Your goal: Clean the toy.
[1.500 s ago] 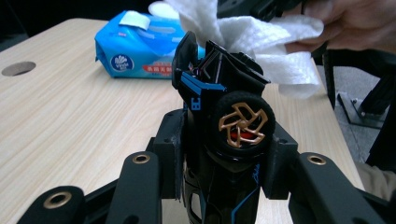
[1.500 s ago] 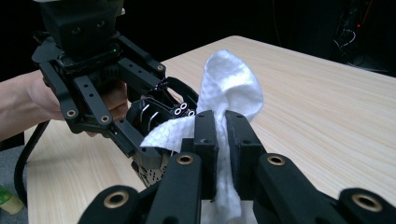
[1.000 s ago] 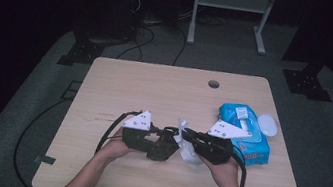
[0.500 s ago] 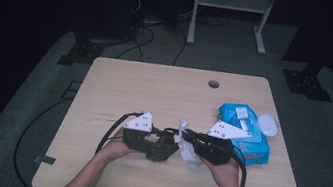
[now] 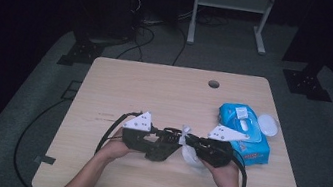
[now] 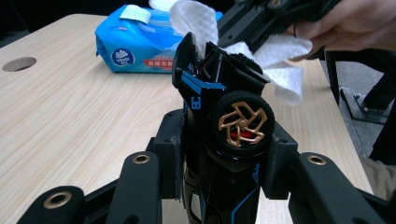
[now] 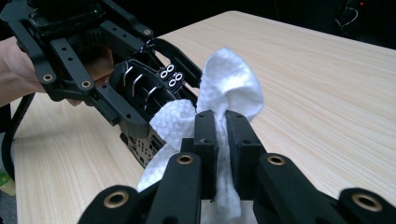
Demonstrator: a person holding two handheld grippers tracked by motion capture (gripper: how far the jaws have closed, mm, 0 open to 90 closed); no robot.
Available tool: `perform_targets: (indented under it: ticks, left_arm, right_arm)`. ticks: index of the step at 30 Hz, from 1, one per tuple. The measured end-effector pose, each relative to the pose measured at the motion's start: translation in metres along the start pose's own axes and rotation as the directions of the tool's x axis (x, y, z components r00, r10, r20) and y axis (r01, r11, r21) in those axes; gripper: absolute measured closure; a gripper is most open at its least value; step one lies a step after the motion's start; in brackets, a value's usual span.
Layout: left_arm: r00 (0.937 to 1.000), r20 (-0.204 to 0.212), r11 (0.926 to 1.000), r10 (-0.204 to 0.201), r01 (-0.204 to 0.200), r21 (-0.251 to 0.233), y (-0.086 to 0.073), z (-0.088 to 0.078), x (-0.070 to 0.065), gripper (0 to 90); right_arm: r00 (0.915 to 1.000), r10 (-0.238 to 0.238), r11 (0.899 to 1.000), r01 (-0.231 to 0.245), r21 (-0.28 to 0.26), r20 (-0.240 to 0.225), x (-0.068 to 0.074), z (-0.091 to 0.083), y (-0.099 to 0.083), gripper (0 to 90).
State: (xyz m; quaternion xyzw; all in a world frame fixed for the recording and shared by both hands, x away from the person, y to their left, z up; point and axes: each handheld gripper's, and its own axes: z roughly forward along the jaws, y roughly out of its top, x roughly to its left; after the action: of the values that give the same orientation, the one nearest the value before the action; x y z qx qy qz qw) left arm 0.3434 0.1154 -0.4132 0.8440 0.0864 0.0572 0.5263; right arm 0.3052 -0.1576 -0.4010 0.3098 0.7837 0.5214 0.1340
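Observation:
My left gripper (image 6: 224, 154) is shut on a black and blue toy car (image 6: 219, 116) with a gold-spoked wheel, held nose away from me. In the high view the left gripper (image 5: 169, 142) and the right gripper (image 5: 192, 142) meet tip to tip near the table's front middle. My right gripper (image 7: 220, 123) is shut on a white wet wipe (image 7: 229, 84), which is pressed against the car (image 7: 144, 88). From the left gripper view the wipe (image 6: 280, 56) hangs behind the car's end, with the person's hand to its right.
A blue pack of wet wipes (image 5: 244, 131) with its lid open lies at the right of the table (image 5: 154, 91), and a white round lid (image 5: 267, 123) lies beside it. A cable hole (image 5: 213, 84) sits near the far edge. Cables trail off the left.
Both grippers stay pressed together at the front middle. The wipe shifts only slightly against the car.

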Motion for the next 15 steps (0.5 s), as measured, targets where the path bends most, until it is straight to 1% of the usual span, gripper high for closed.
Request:
perform_targets:
  ticks: [3,6,8,9,10,12,14,15]
  left_arm:
    - [1.0,0.003,0.9999,0.001,-0.001,0.017,-0.001,0.005,-0.001,58.3]
    - [0.9999,0.01,0.9998,0.004,-0.004,0.02,-0.001,0.008,-0.002,58.3]
    - [0.9999,0.01,0.9998,0.007,-0.007,0.021,0.0,0.01,-0.004,58.3]
    - [0.9999,0.01,0.9998,0.007,-0.007,0.021,0.0,0.01,-0.004,58.3]
    - [0.9999,0.013,0.9997,0.011,-0.011,0.022,0.001,0.01,-0.004,58.3]
    - [0.9999,0.012,0.9998,0.007,-0.007,0.021,0.0,0.009,-0.004,58.3]
    - [0.9999,0.01,0.9998,0.003,-0.004,0.021,-0.001,0.008,-0.003,58.3]
    - [1.0,0.006,0.9998,0.002,-0.002,0.019,-0.002,0.006,-0.002,58.3]
  right_arm:
    - [1.0,-0.004,1.0,0.004,-0.023,-0.003,0.002,-0.007,0.004,82.8]
    - [0.9996,-0.025,0.999,0.024,-0.042,-0.015,0.009,-0.01,0.013,82.8]
    - [0.9988,-0.038,0.998,0.036,-0.056,-0.03,0.014,-0.008,0.018,82.8]
    - [0.9988,-0.038,0.998,0.036,-0.056,-0.03,0.014,-0.008,0.018,82.8]
    - [0.9976,-0.053,0.997,0.05,-0.058,-0.046,0.019,-0.001,0.022,82.8]
    - [0.9973,-0.058,0.997,0.055,-0.054,-0.046,0.02,0.001,0.022,82.8]
    - [0.9976,-0.049,0.997,0.046,-0.056,-0.05,0.018,0.004,0.019,82.8]
    - [0.9989,-0.033,0.998,0.032,-0.049,-0.034,0.015,0.004,0.014,82.7]
